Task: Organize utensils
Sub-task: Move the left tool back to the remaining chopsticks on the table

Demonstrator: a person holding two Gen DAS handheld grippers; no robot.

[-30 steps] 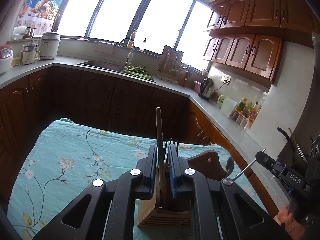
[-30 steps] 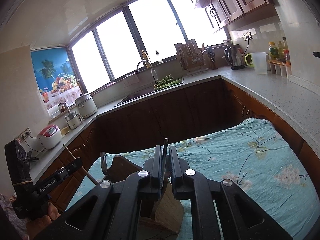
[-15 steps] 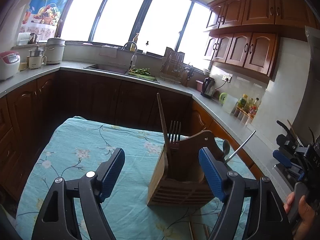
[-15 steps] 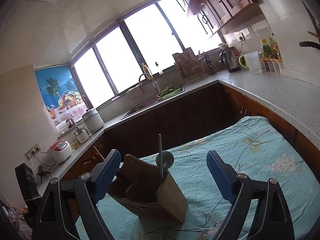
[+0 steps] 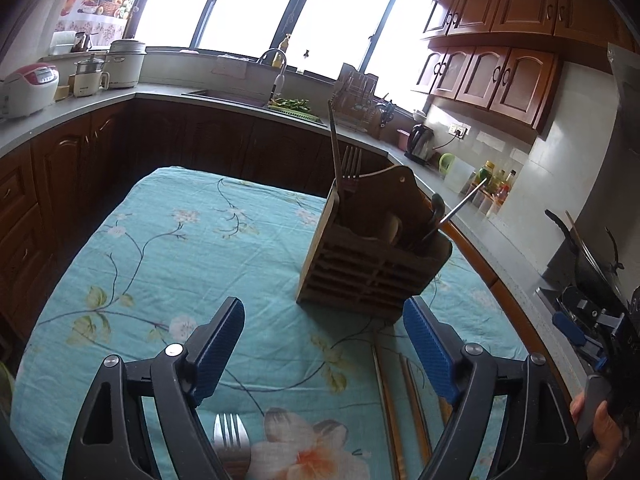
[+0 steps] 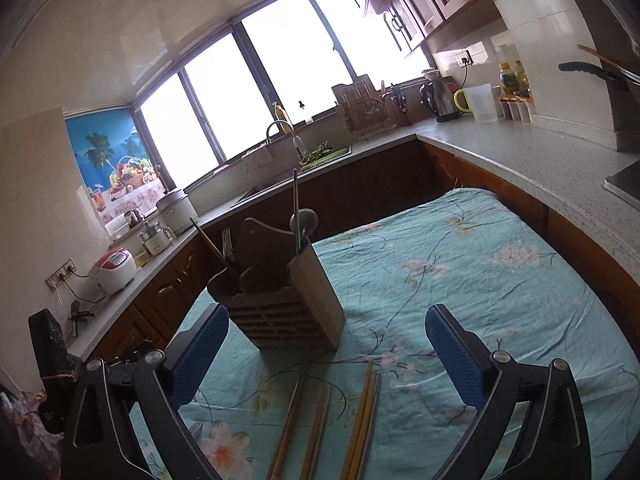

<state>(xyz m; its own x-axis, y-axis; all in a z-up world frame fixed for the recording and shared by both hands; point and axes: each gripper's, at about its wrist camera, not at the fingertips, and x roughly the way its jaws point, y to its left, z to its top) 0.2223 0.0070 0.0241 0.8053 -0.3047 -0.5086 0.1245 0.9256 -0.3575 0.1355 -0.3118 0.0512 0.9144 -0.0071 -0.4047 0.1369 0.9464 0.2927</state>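
Note:
A wooden utensil holder (image 5: pixel 372 256) stands on the teal flowered tablecloth (image 5: pixel 192 248). In it stand a fork (image 5: pixel 352 164), one brown chopstick (image 5: pixel 334 148) and a spoon (image 5: pixel 438 208). My left gripper (image 5: pixel 322 320) hovers in front of the holder, its jaws opening with nothing between them. A second fork (image 5: pixel 230 436) lies under it, and loose chopsticks (image 5: pixel 388 400) lie to its right. In the right wrist view, the right gripper (image 6: pixel 328 320) is also back from the holder (image 6: pixel 288 300), its jaws opening and empty. The spoon (image 6: pixel 304 220) stands upright, and chopsticks (image 6: pixel 364 412) lie below.
Dark wood cabinets and a grey counter (image 5: pixel 92 100) wrap around the table, with a sink (image 5: pixel 228 96), a kettle (image 6: pixel 438 98) and a rice cooker (image 6: pixel 114 272). A hand (image 5: pixel 596 436) holds the other gripper at the left wrist view's right edge, near a pan (image 5: pixel 584 256).
Both grippers were shut on utensils standing in the holder: the left on the chopstick, the right on a dark handle. Both let go, opened wide and drew back.

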